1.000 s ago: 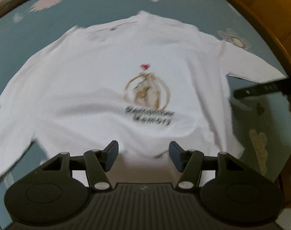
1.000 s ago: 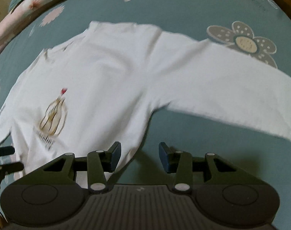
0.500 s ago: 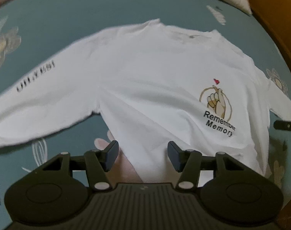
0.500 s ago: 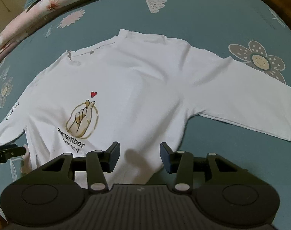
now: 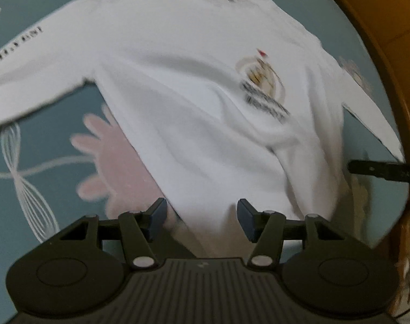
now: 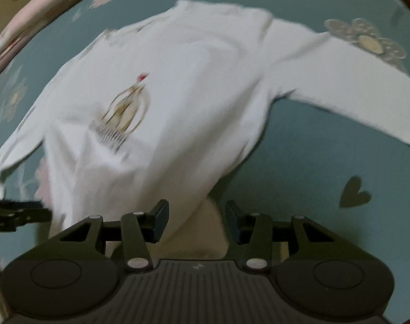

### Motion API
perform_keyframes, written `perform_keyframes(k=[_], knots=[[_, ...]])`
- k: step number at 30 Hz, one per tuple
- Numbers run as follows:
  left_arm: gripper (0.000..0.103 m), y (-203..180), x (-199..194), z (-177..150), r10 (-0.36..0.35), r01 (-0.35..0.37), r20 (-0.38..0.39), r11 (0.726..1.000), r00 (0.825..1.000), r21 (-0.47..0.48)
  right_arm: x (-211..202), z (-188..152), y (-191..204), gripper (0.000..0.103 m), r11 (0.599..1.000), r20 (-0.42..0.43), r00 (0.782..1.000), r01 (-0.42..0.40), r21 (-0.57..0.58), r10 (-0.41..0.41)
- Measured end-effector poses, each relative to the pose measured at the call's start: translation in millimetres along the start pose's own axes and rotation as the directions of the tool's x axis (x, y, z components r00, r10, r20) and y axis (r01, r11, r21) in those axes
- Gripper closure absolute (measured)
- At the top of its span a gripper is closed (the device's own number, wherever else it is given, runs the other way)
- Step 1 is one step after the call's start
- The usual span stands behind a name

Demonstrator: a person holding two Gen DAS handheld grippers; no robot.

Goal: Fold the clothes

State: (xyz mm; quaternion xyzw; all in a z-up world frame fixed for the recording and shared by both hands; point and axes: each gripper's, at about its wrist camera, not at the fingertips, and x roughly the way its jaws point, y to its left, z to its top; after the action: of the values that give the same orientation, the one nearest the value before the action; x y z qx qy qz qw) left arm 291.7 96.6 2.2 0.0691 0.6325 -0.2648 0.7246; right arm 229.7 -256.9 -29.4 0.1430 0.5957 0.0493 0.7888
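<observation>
A white long-sleeved shirt (image 5: 194, 86) with a gold hand print and black lettering lies spread face up on a teal bedspread (image 5: 37, 189); it also shows in the right wrist view (image 6: 194, 86). My left gripper (image 5: 202, 216) is open, its fingers over the shirt's lower left hem corner. My right gripper (image 6: 197, 218) is open over the lower right hem corner. Each gripper's tip shows at the edge of the other's view: the right one (image 5: 380, 171), the left one (image 6: 16, 216). Both views are motion-blurred.
The bedspread carries flower, heart and ribbon prints, with a pink flower (image 5: 116, 167) beside the hem. A wooden bed frame (image 5: 388, 40) runs along the right side. A pink floral pillow or quilt (image 6: 34, 21) lies at the far left edge.
Both grippers have moved down and closer to the shirt's bottom hem, so the shirt looks larger. The left view has swung toward the left hem corner. Both stay open.
</observation>
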Motion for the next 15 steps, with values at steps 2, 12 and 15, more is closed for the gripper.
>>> perform_keyframes(k=[2, 12, 15], knots=[[0.046, -8.1, 1.5, -8.7, -0.016, 0.017, -0.030, 0.999, 0.999, 0.029, -1.1, -8.1, 4.3, 0.052, 0.998, -0.025, 0.999, -0.029, -0.055, 0.028], [0.044, -51.4, 18.0, -44.1, -0.007, 0.059, -0.189, 0.960, 0.982, 0.273, 24.4, -42.6, 66.0, 0.051, 0.879, -0.282, 0.940, -0.294, -0.375, 0.194], [0.042, -60.4, 27.8, -44.7, 0.011, 0.063, -0.229, 0.948, 0.973, 0.312, 41.0, -42.0, 82.8, 0.051, 0.857, -0.295, 0.934, -0.314, -0.410, 0.201]])
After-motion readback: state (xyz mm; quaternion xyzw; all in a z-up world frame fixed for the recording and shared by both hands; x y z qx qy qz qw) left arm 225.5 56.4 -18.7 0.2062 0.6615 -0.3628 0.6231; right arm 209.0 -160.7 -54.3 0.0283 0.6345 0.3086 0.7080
